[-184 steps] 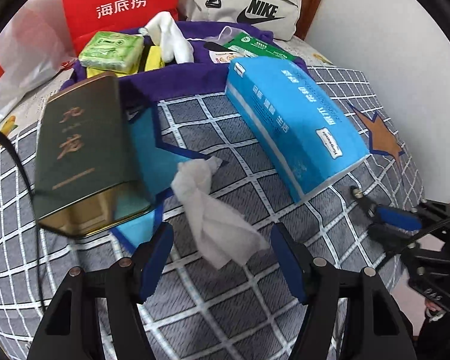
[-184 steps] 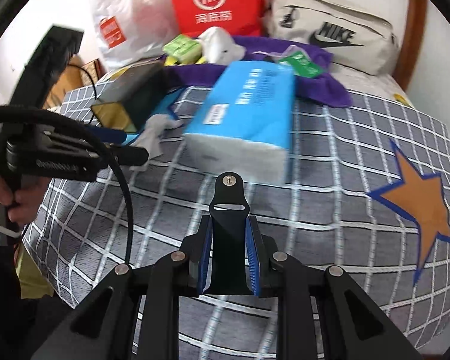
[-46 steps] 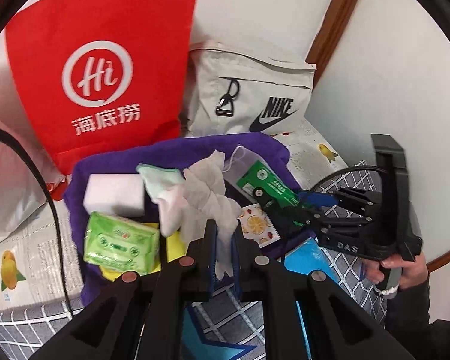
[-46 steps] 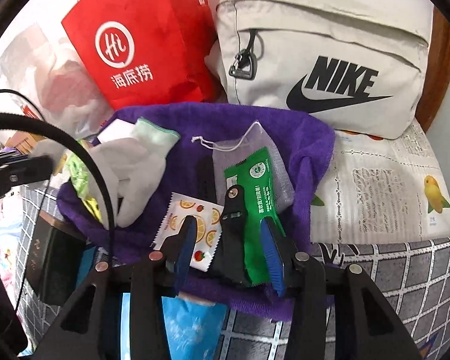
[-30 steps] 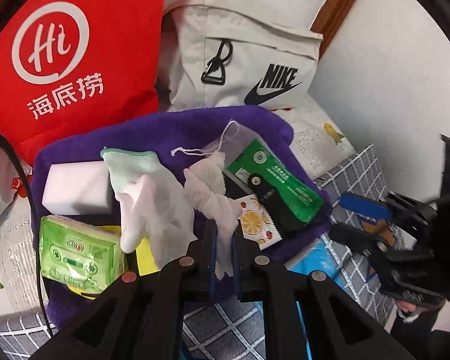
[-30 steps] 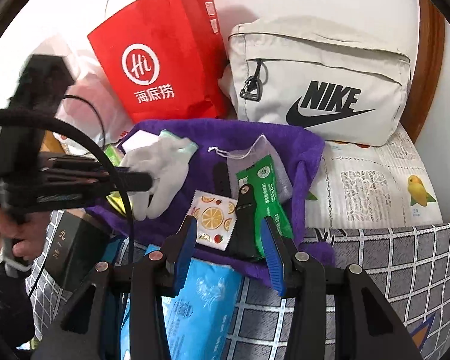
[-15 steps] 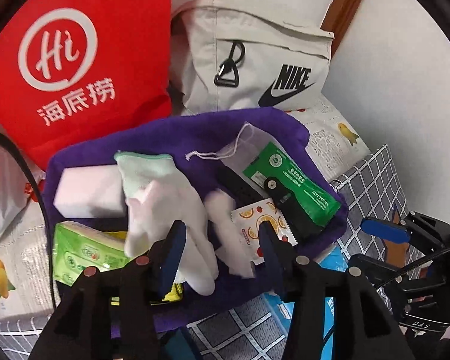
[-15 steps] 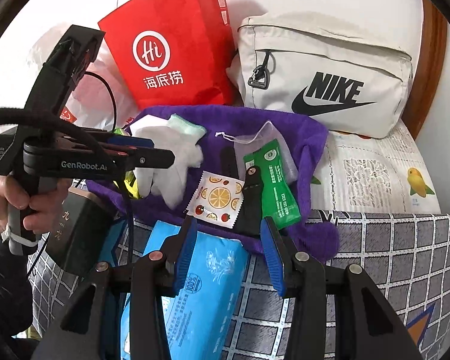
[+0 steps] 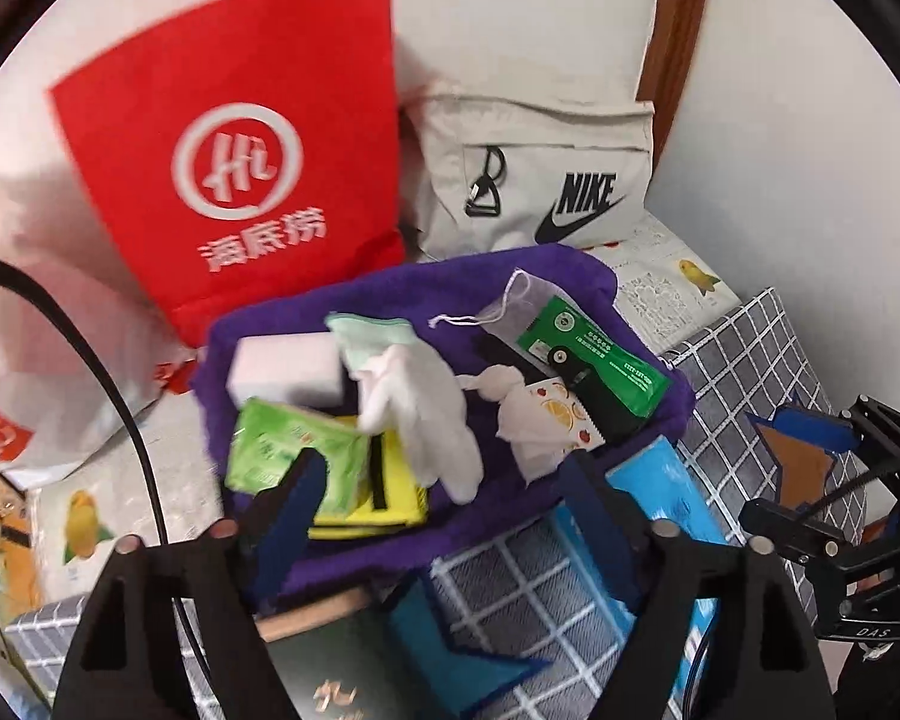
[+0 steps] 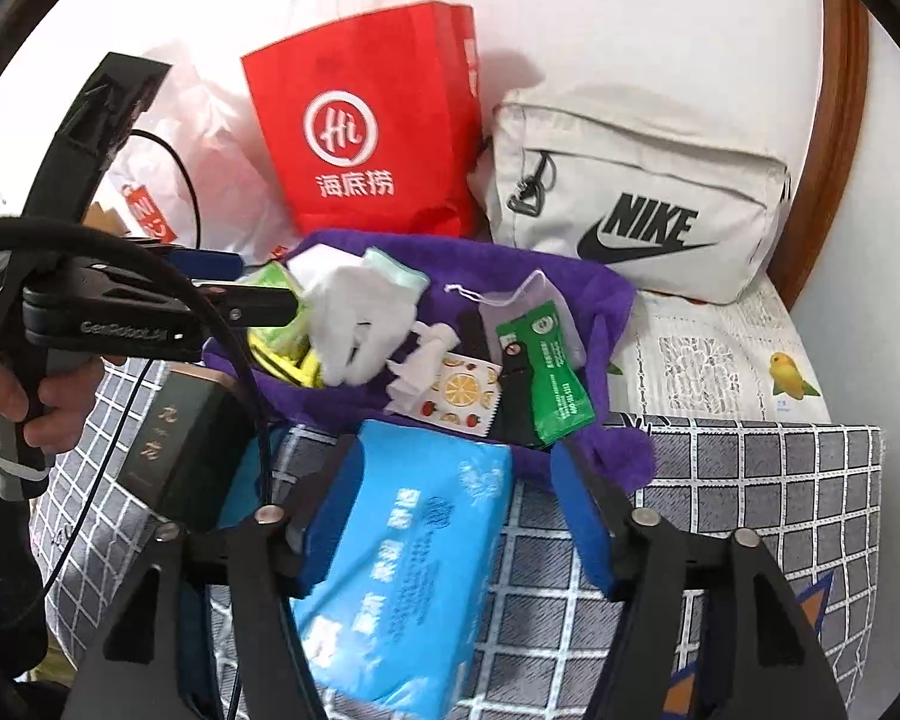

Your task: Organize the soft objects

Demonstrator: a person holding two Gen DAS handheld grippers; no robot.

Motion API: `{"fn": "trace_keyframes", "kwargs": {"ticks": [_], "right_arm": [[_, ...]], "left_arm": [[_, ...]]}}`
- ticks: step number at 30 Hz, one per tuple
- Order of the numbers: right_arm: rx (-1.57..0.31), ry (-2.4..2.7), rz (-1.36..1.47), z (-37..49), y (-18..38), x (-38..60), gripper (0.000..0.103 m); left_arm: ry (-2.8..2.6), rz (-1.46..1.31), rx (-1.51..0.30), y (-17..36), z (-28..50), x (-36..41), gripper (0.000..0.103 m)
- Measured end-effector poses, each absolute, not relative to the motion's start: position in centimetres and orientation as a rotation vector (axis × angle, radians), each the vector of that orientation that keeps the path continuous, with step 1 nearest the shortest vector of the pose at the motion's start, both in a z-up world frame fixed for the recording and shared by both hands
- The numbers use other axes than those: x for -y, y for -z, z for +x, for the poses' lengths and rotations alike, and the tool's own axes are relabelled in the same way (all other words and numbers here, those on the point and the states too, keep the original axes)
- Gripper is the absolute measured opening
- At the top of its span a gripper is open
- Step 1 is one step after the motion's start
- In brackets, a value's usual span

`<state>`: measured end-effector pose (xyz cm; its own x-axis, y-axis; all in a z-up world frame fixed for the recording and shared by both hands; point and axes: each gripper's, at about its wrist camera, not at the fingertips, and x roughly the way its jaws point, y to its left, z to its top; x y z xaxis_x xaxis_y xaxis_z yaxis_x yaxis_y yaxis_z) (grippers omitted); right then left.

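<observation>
White and limp, the crumpled tissue [image 9: 513, 414] is lying on the purple towel [image 9: 390, 294], touching the fruit-print sachet [image 9: 561, 405] and just beside the white glove [image 9: 426, 414]. It looks feather-light and easily torn, so any regrip is best taken on its bunched middle. The left gripper [image 9: 444, 516] is hovering with jaws just opened and nothing between them; the right gripper [image 10: 450, 516] is likewise spreading, empty, above the blue tissue pack [image 10: 402, 570].
</observation>
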<state>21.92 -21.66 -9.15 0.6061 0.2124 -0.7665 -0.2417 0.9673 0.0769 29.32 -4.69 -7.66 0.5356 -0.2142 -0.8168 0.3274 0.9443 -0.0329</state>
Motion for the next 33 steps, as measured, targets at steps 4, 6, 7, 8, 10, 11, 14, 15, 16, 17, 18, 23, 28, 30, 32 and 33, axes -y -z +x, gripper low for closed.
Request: {"fn": "trace_keyframes", "kwargs": {"ticks": [4,6,7,8,10,11,14,15,16,17,18,23,28,30,32,33], "right_arm": [[-0.840,-0.240,-0.063,20.1,7.8,20.6,0.085],[-0.823,-0.238,-0.067,19.1,7.2,20.2,0.088],[-0.821,-0.238,-0.066,18.8,7.1,20.0,0.089],[-0.819,-0.238,-0.064,18.3,6.9,19.8,0.092],[-0.808,-0.240,-0.052,17.4,6.6,19.5,0.097],[-0.800,-0.243,-0.042,16.8,6.4,19.4,0.097],[-0.798,-0.229,-0.011,15.4,6.2,19.4,0.101],[-0.795,-0.222,-0.002,14.9,6.1,19.5,0.102],[-0.792,-0.212,0.006,14.4,6.0,19.5,0.103],[-0.794,-0.202,0.013,13.8,5.9,19.6,0.103],[-0.795,-0.191,0.017,13.3,5.7,19.7,0.103],[-0.783,-0.162,0.033,10.6,4.7,20.4,0.103],[-0.773,-0.139,0.025,8.1,3.7,21.0,0.103],[-0.776,-0.137,0.038,7.2,3.4,21.3,0.103],[-0.782,-0.144,0.049,6.6,3.3,21.5,0.103],[-0.782,-0.148,0.048,6.3,3.2,21.5,0.103]], "left_arm": [[0.283,0.141,-0.905,6.1,26.3,2.8,0.091],[0.249,0.146,-0.879,5.4,24.5,1.8,0.097],[0.235,0.144,-0.868,5.0,23.7,1.5,0.099],[0.223,0.137,-0.858,4.6,22.8,1.1,0.103],[0.199,0.115,-0.832,3.9,21.0,0.5,0.103],[0.191,0.106,-0.824,3.7,20.2,0.3,0.103],[0.170,0.069,-0.800,2.9,17.6,0.0,0.103],[0.164,0.061,-0.793,2.7,17.0,0.0,0.103],[0.157,0.053,-0.786,2.5,16.1,0.1,0.103],[0.152,0.046,-0.777,2.3,15.4,0.1,0.103],[0.148,0.040,-0.771,2.2,14.7,0.2,0.103],[0.108,0.029,-0.740,1.9,11.3,1.0,0.103],[0.077,0.008,-0.717,1.8,8.6,1.4,0.103],[0.081,-0.013,-0.711,1.5,7.8,1.4,0.103],[0.080,-0.028,-0.700,1.2,7.0,1.5,0.103],[0.081,-0.032,-0.694,1.1,6.6,1.6,0.103]]}}
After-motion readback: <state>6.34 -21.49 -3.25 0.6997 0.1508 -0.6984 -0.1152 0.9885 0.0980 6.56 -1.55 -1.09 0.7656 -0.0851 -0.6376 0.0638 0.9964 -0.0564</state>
